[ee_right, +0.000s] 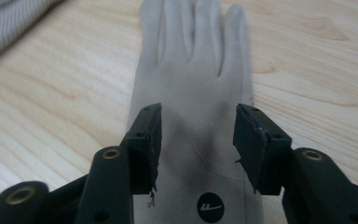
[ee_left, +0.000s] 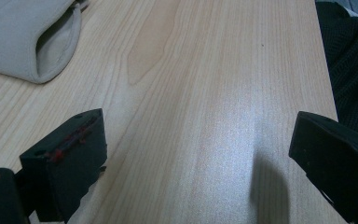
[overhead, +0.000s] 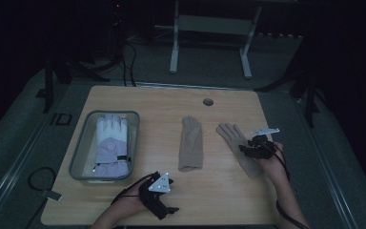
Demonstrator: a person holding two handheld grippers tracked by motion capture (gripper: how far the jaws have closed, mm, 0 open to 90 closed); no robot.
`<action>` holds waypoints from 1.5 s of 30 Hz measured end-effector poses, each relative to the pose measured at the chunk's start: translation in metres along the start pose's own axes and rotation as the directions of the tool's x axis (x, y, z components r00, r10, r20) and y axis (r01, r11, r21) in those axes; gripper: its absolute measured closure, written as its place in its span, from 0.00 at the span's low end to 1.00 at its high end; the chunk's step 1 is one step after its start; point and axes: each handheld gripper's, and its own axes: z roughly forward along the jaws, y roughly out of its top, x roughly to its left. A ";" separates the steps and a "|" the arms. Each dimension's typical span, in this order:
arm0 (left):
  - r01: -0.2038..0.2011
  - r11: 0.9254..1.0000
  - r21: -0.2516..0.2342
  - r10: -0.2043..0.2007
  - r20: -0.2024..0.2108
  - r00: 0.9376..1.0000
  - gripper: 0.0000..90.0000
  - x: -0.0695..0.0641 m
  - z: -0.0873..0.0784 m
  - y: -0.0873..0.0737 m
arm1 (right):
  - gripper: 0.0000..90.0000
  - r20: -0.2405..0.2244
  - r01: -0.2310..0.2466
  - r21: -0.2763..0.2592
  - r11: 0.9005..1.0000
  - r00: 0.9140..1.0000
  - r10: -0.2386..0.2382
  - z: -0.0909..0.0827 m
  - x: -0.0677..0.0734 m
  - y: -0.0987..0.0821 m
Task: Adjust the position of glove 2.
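Two beige gloves (overhead: pixel 191 143) (overhead: pixel 238 145), white-and-lilac glove (overhead: pixel 111 143), pale woodgrain table (overhead: pixel 171 105), black grippers (overhead: pixel 255 145) (overhead: pixel 164 202)

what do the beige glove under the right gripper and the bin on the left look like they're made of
Beige glove: seemingly a soft, matte, suede-like or fleecy fabric; smooth nap, stitched seams, and a small round dark logo patch near the cuff. Bin: probably clear or lightly frosted plastic; the table shows through its walls and its rounded rim catches a faint shine.

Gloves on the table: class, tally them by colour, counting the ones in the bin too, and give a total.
Beige gloves: 2 (one at mid-table, one under the right gripper)
White-and-lilac ski gloves: 1 seen, in the clear bin
Total: 3
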 end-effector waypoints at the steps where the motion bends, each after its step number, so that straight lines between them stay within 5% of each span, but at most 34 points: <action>1: 0.000 1.000 0.001 0.000 0.000 1.000 0.05 0.000 0.000 0.000 | 0.57 -0.010 -0.003 0.009 1.000 1.000 0.004 0.002 -0.002 -0.001; 11: -0.005 1.000 0.005 0.005 0.002 1.000 0.05 0.000 0.001 0.000 | 0.65 -0.095 0.021 0.005 1.000 0.995 -0.021 0.018 -0.009 -0.007; 12: -0.004 1.000 0.005 0.004 0.002 1.000 0.05 0.000 0.001 0.000 | 0.80 -0.090 -0.001 -0.007 1.000 0.996 0.000 0.018 -0.009 -0.008; 14: -0.005 1.000 0.005 0.005 -0.001 1.000 0.05 -0.001 0.000 0.000 | 0.89 -0.035 -0.039 -0.023 0.999 0.999 0.038 0.018 -0.005 -0.009; 19: -0.007 1.000 0.005 0.007 0.000 1.000 0.05 -0.001 0.000 0.000 | 0.92 0.039 -0.073 -0.039 0.997 0.996 0.074 0.018 0.007 -0.008; 24: -0.008 1.000 0.004 0.008 0.002 1.000 0.05 -0.001 0.000 0.000 | 0.92 0.098 -0.174 -0.103 0.979 0.978 0.184 0.006 0.019 0.001; 30: -0.009 1.000 0.003 0.009 0.003 1.000 0.05 -0.001 0.000 0.000 | 0.93 0.152 -0.216 -0.139 0.967 0.960 0.236 -0.012 0.027 0.014; 35: -0.016 1.000 0.007 0.016 -0.001 1.000 0.05 -0.001 0.001 0.000 | 0.93 0.179 -0.295 -0.174 0.939 0.929 0.325 -0.026 0.028 0.015; 41: -0.013 1.000 0.006 0.013 -0.001 1.000 0.05 -0.001 0.001 0.001 | 0.92 0.191 -0.345 -0.179 0.921 0.907 0.377 -0.024 0.031 0.008; 45: -0.018 1.000 0.009 0.018 -0.005 1.000 0.05 -0.002 0.001 0.001 | 0.92 0.193 -0.357 -0.156 0.921 0.904 0.383 -0.012 0.031 0.002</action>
